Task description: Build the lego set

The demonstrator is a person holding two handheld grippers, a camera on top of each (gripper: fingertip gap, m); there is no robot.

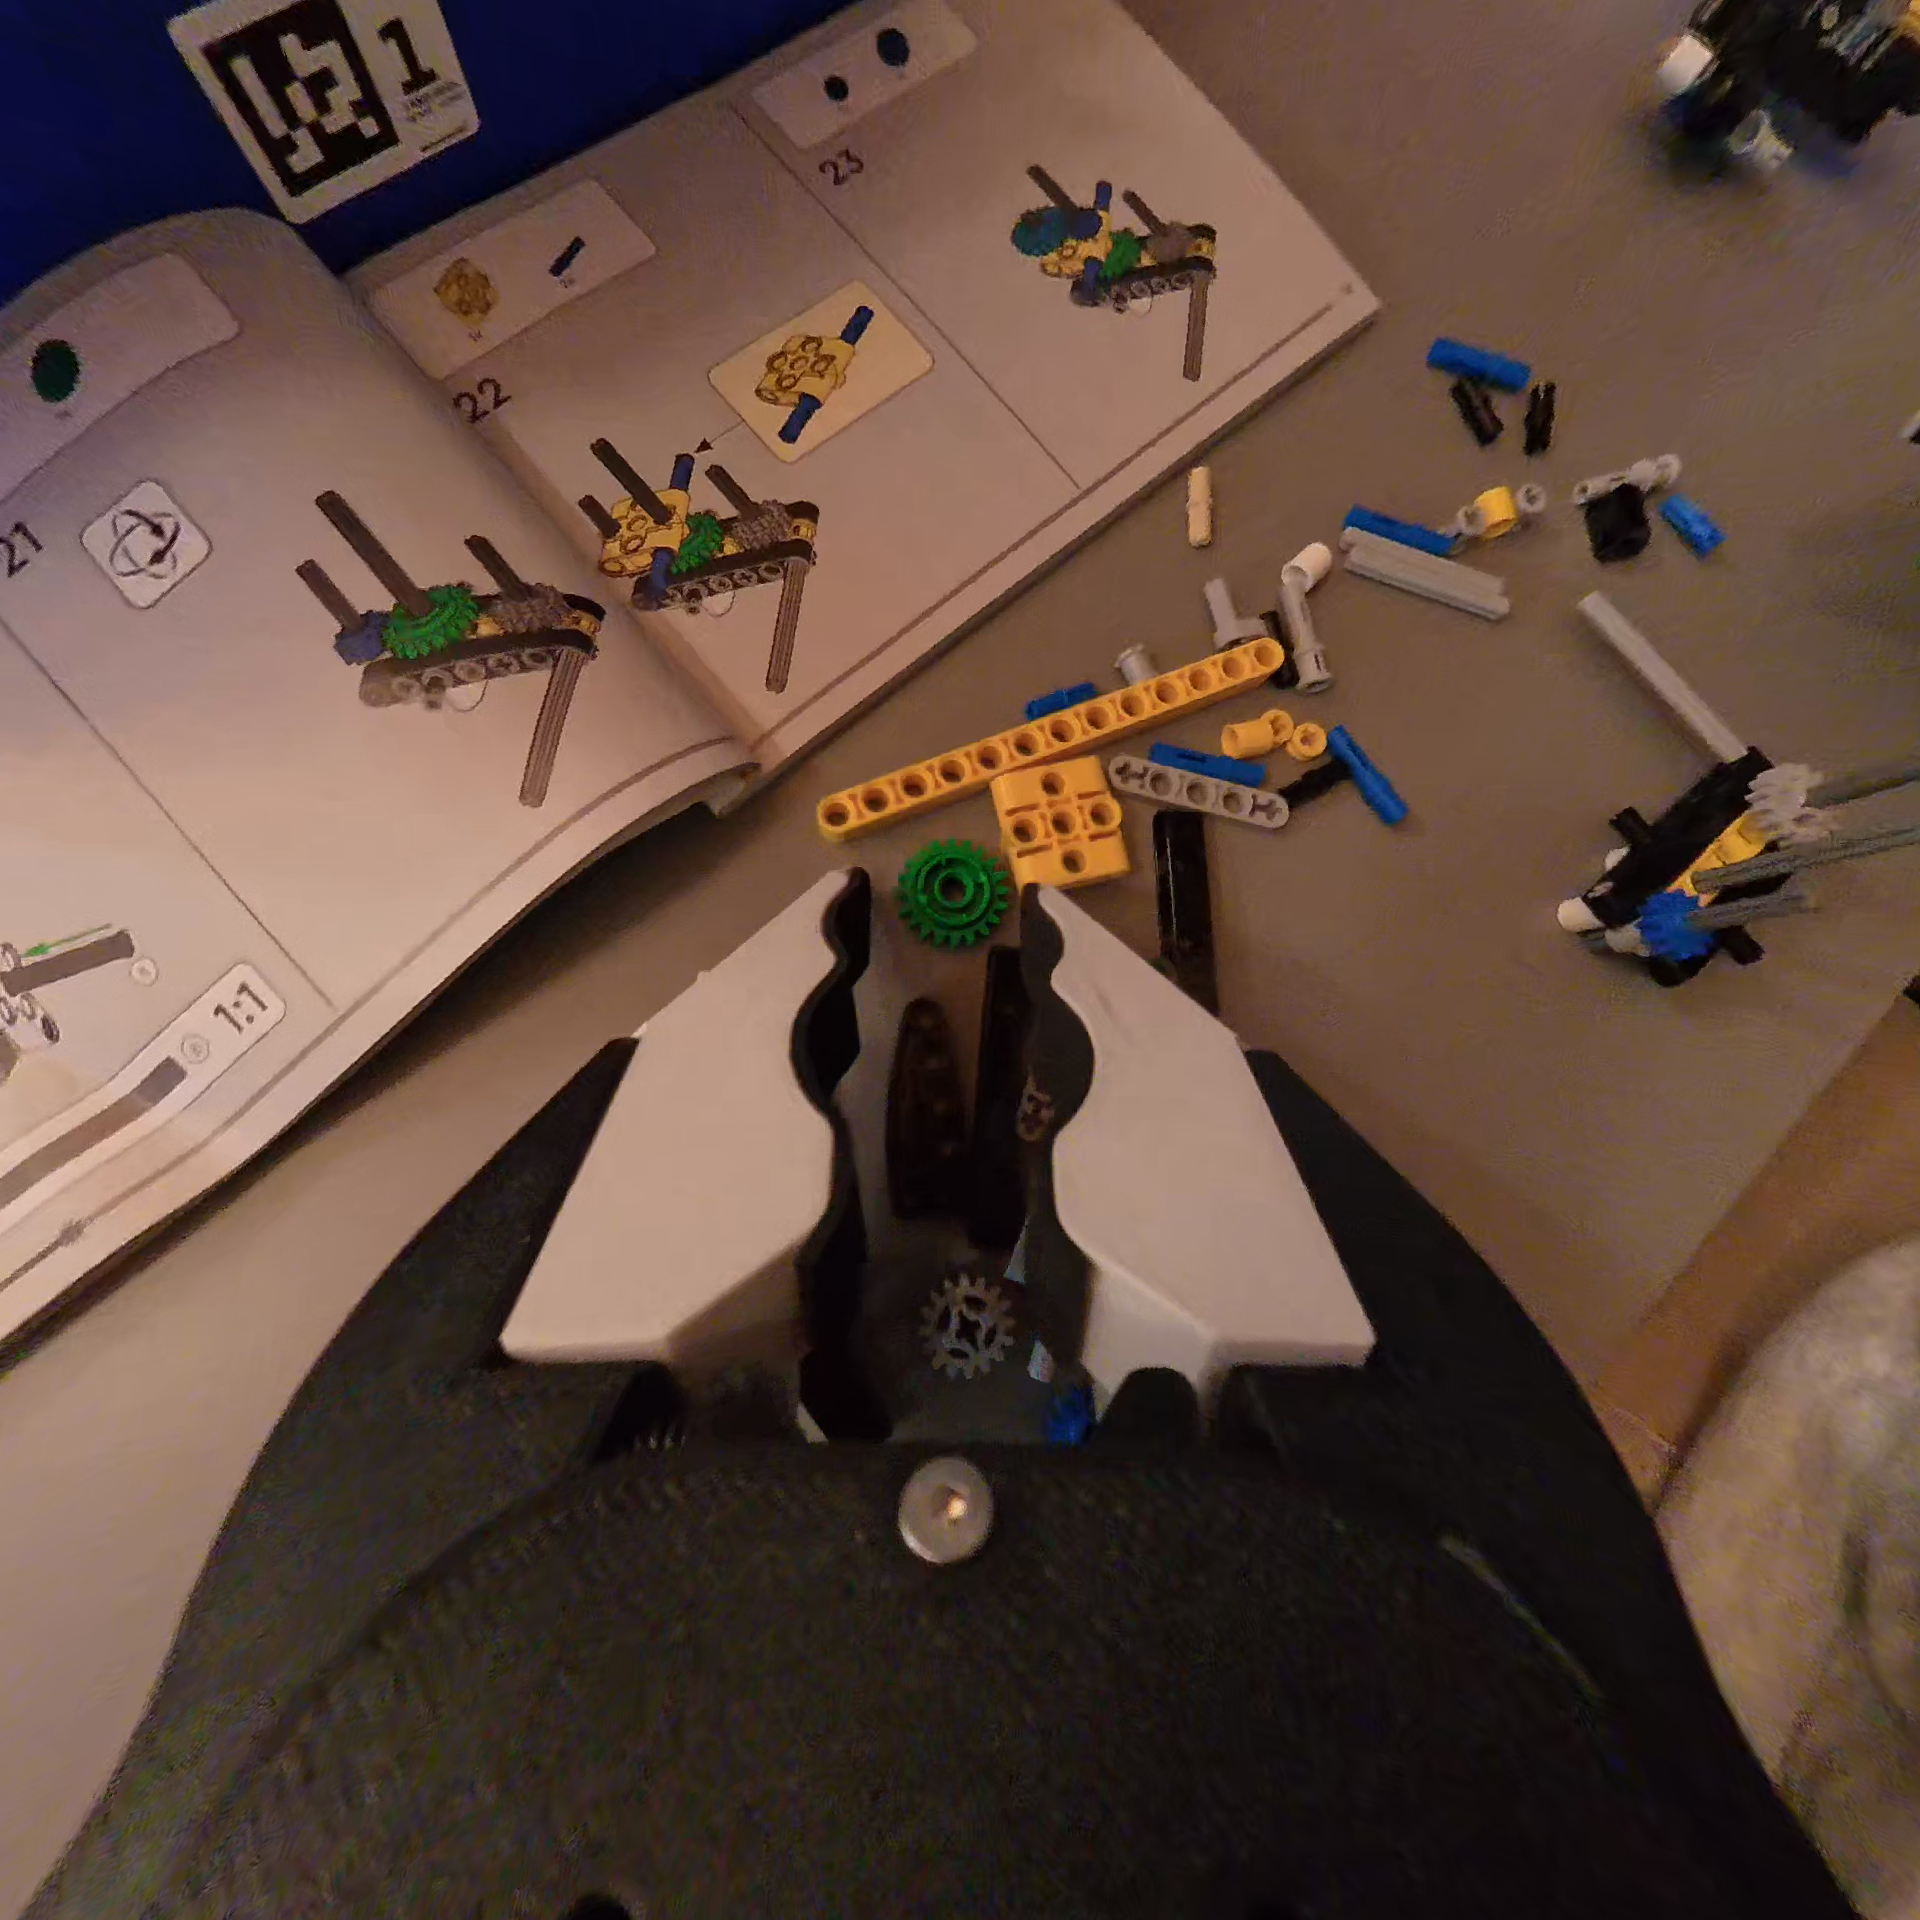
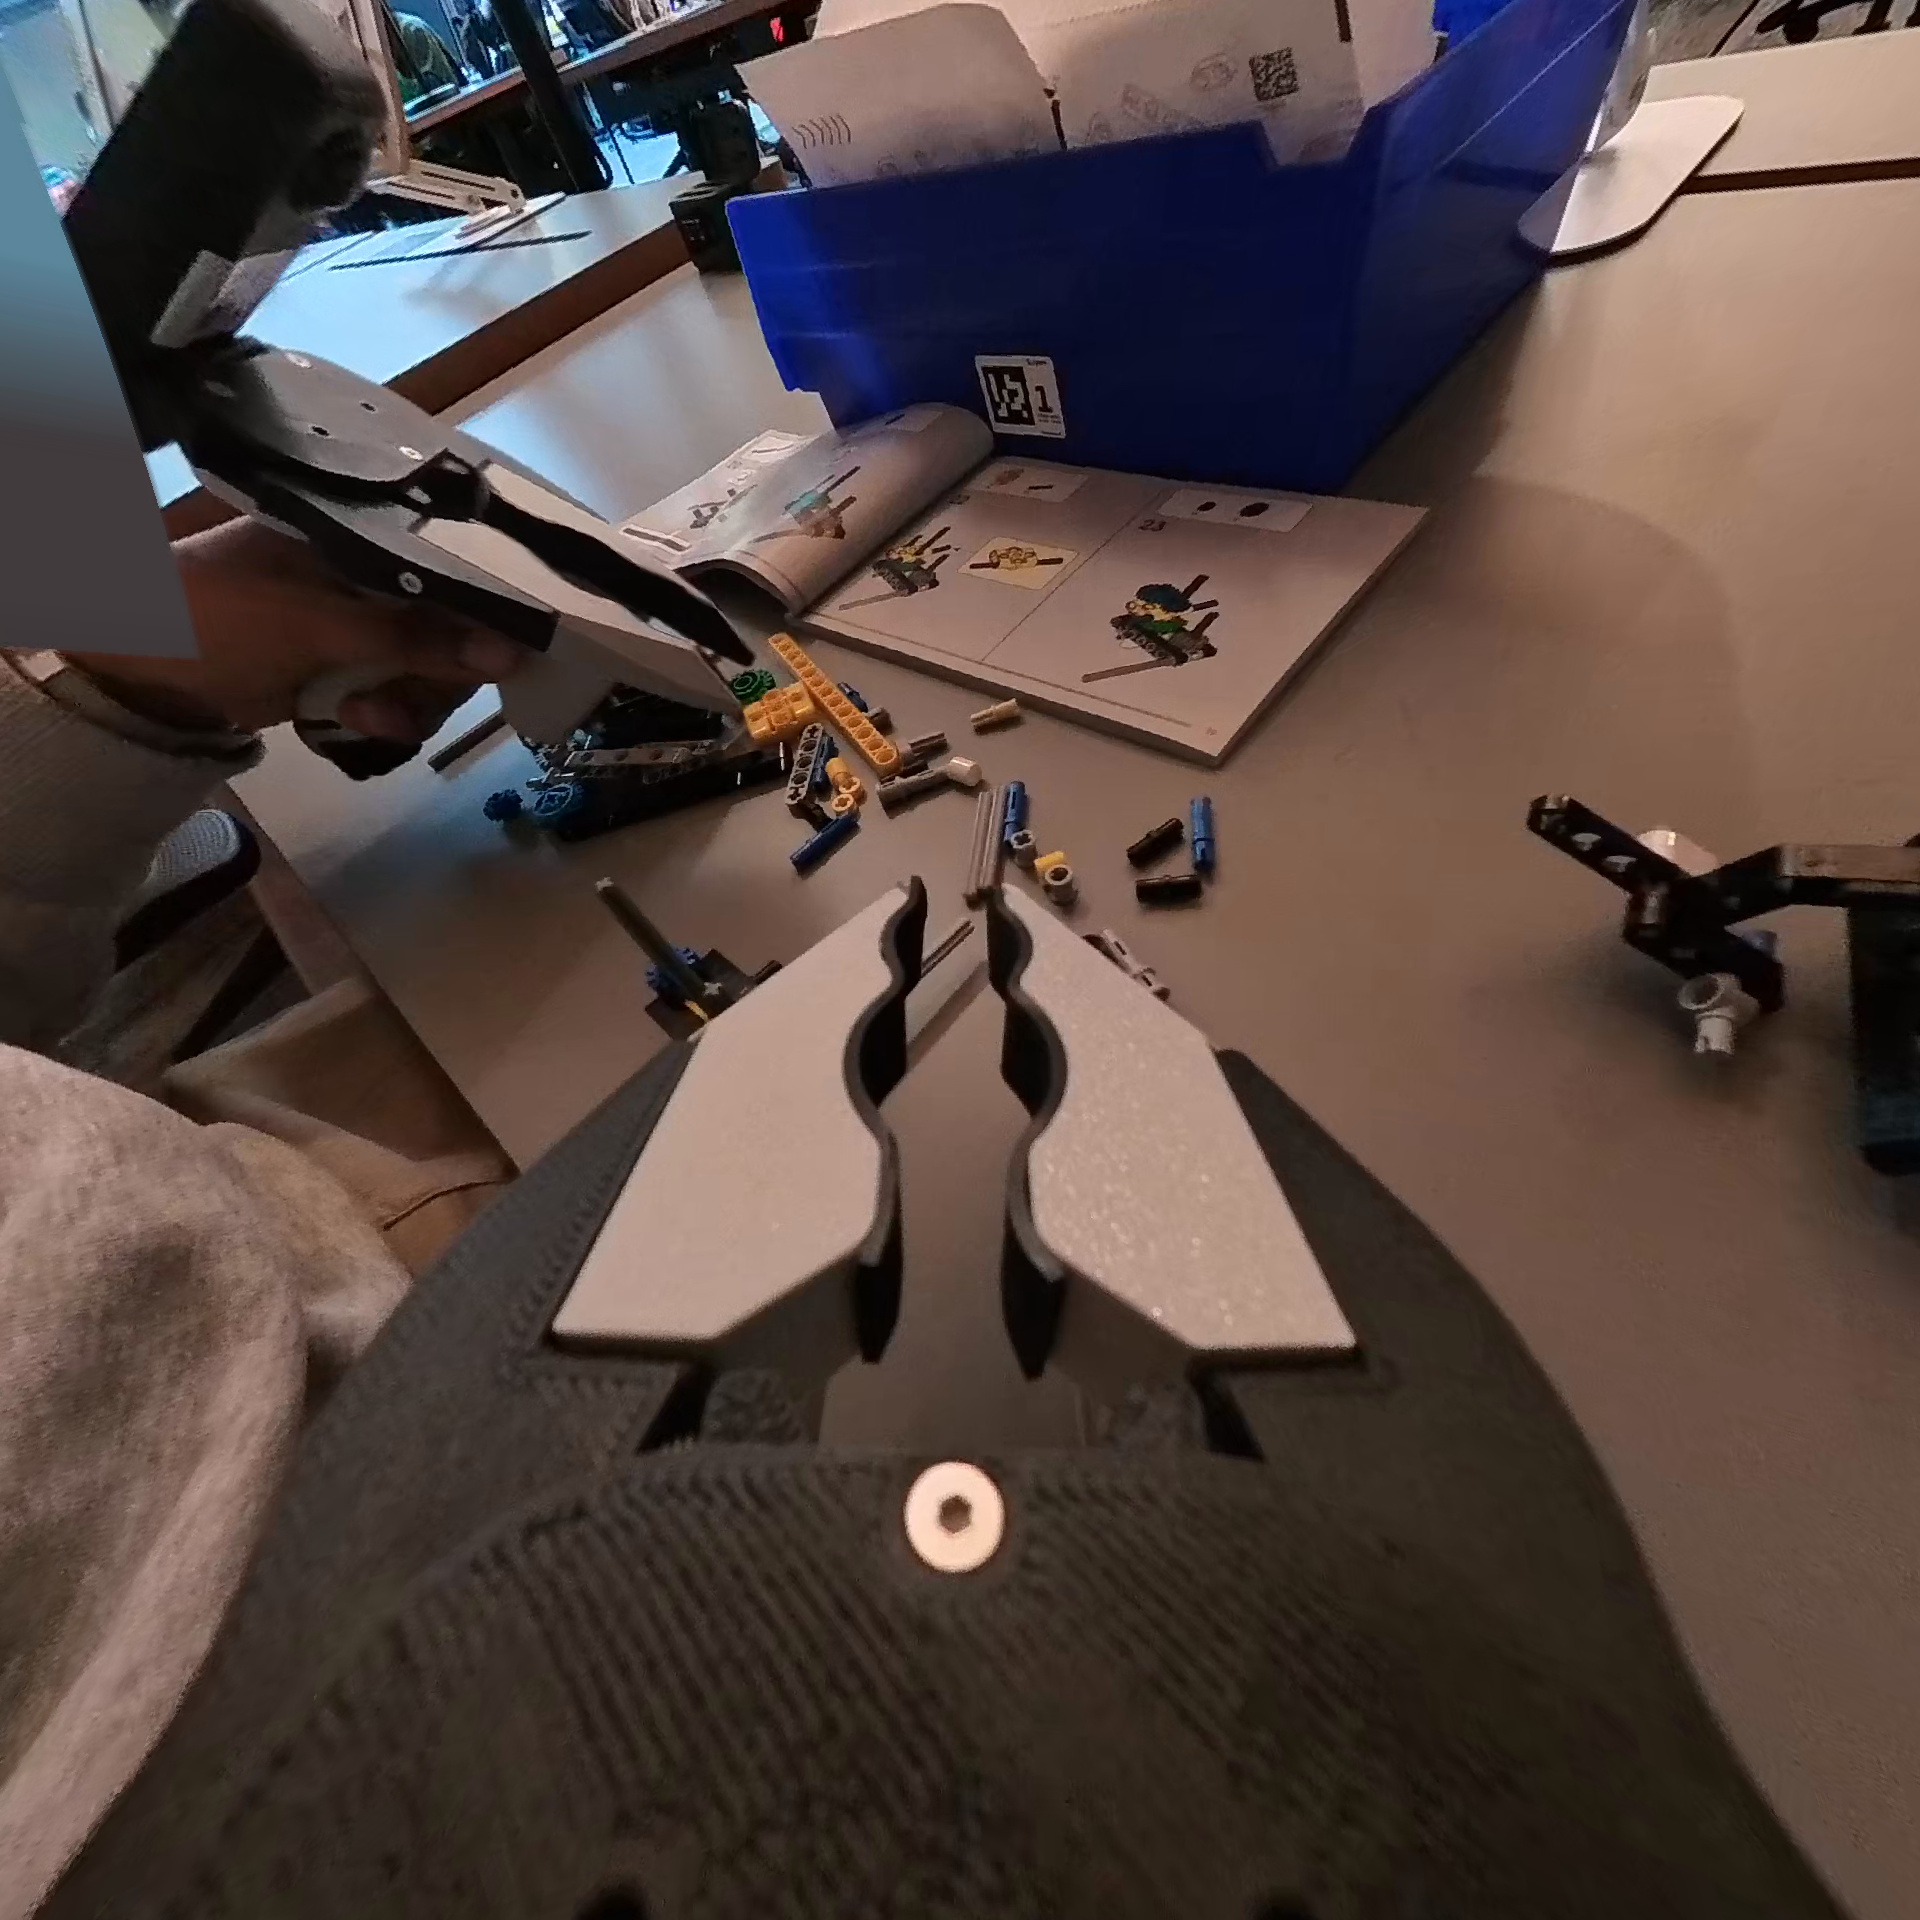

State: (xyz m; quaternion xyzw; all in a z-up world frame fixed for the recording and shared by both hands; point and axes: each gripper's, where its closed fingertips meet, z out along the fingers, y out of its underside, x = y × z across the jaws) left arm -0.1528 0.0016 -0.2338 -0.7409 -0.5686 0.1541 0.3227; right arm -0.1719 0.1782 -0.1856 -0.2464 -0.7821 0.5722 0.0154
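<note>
My left gripper (image 1: 940, 894) is open and empty, tips down just short of a green gear (image 1: 953, 891) on the table. Between and under its fingers lies a black beam assembly (image 1: 925, 1101) with a grey gear (image 1: 966, 1325). A long yellow beam (image 1: 1049, 732) and a yellow square frame piece (image 1: 1060, 826) lie just beyond the green gear. In the right wrist view the left gripper (image 2: 732, 665) hovers over that assembly (image 2: 644, 764). My right gripper (image 2: 956, 899) is narrowly open and empty, above the table short of the loose pieces.
An open instruction booklet (image 1: 416, 520) lies at the back against a blue bin (image 2: 1143, 291). Loose blue pins, black pins (image 1: 1475, 405) and grey axles (image 1: 1423, 566) are scattered mid-table. A small sub-assembly with axles (image 1: 1683, 883) and a black build (image 2: 1714, 894) lie to the right. The gap from one gripper's tips to the other's is roughly 20 cm.
</note>
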